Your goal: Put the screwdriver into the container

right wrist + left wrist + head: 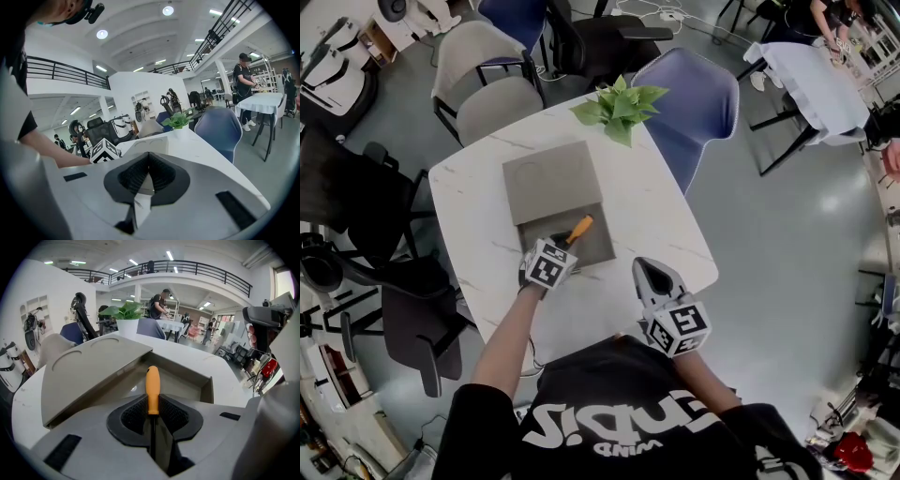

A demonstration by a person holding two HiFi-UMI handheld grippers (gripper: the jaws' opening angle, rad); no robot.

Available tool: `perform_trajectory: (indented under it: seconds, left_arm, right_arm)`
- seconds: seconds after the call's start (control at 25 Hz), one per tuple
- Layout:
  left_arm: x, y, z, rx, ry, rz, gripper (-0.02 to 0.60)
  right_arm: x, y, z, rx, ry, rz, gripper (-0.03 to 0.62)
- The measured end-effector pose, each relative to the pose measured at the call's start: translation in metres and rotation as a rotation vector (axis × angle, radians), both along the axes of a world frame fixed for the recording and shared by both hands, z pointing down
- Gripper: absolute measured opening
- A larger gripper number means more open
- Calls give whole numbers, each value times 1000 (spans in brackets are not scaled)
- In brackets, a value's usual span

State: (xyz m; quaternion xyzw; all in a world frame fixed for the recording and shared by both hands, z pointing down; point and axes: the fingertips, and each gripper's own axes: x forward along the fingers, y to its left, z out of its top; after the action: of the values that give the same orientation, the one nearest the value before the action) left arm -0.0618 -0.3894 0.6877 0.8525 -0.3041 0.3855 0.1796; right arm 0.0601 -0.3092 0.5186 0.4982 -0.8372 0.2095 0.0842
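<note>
A screwdriver (pixel 152 385) with an orange handle and dark shaft is clamped between the jaws of my left gripper (pixel 152 401), which is shut on it. The handle points forward over the open tray of the grey container (pixel 187 387). In the head view the screwdriver (pixel 578 229) hangs above the container (pixel 592 239), whose grey lid (pixel 551 181) lies slid back toward the plant. My left gripper (pixel 551 261) is at the tray's near left corner. My right gripper (pixel 652 277) sits near the table's front edge, shut with nothing in it; it (pixel 148 159) shows closed jaws.
The white marble table (pixel 670 220) carries a potted green plant (pixel 620 104) at its far edge. Chairs surround it: a blue one (pixel 698 112) at the right, a beige one (pixel 487 84) behind, dark ones (pixel 356 197) at the left. People stand at a far table (pixel 161 305).
</note>
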Motion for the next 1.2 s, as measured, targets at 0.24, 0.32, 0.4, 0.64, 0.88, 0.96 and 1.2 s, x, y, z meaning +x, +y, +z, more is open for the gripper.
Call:
perform_trajectory:
  seconds: [0.24,0.32,0.4,0.64,0.88,0.96,1.2]
  left_arm:
    - [1,2,-8,-13,23,-14,106]
    - [0,2,-10,-1,18,-16,107]
    - [-2,2,-14,13,17,-26,107]
    - [-6,-1,-39,115,42,-84,45]
    - [-2,16,-98,221,94,-99,14]
    - [-1,25,-120,261,124,-108,14]
    - [-12,58,-186,370,226,-191,14]
  right_arm:
    - [-1,0,1,-2,-3,-4,12]
    - [-2,1,1,1,-4,-7,12]
    - [-2,2,0,3,-5,-9,12]
    - [0,9,-4,14,-5,-21,12]
    - [5,20,-9,36,-3,-30,12]
    - [8,22,-11,45,-2,-33,12]
    - [14,31,-22,82,1,-36,12]
